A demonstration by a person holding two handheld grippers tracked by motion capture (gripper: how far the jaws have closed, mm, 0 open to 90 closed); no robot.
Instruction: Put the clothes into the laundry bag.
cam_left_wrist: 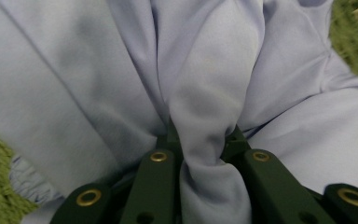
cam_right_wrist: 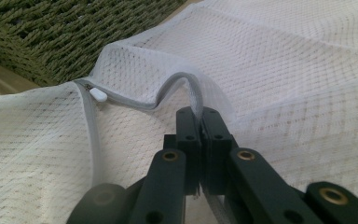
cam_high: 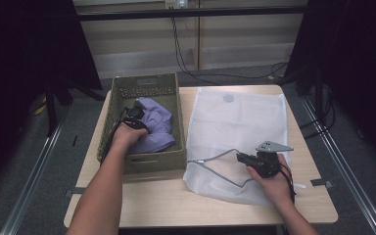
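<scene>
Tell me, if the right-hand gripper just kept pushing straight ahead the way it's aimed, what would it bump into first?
The right gripper already pinches the white mesh bag at its grey zipper edge. Straight on lies more mesh, then probably the green woven basket, though depth is unclear.

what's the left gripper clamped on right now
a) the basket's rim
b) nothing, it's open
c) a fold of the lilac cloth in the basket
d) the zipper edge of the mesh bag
c: the left gripper has its jaws pinched on a fold of the lilac cloth lying in the green woven basket.
</scene>
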